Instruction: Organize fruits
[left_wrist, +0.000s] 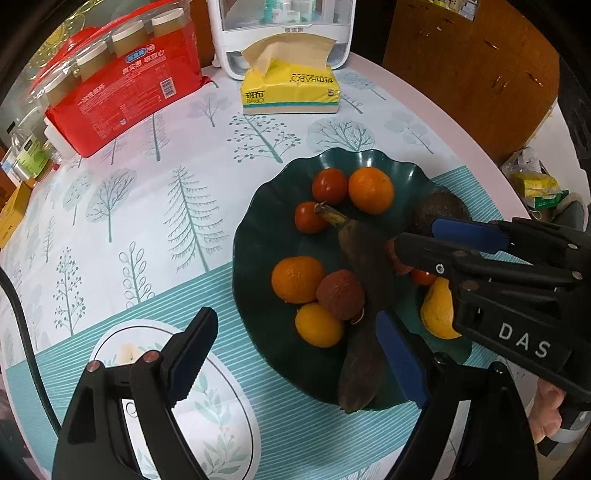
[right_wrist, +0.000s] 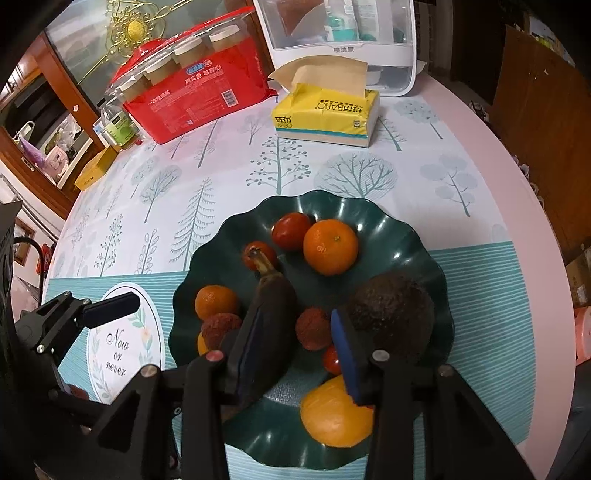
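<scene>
Overripe banana (right_wrist: 271, 314), soft and bruisable, best held mid-body; right tongs (right_wrist: 295, 354) part-open over lychee (right_wrist: 313, 328), gripping nothing; left tongs (left_wrist: 295, 354) wide, empty

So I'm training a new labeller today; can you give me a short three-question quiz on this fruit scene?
1. True or false: the banana lies inside the green plate.
2. Which sits nearest the tissue pack: A avocado, B the larger mandarin, C lemon?
3. Fill in: the left hand-held gripper is ____ (open/shut).

Key: 1 true; 2 B; 3 open.
</scene>
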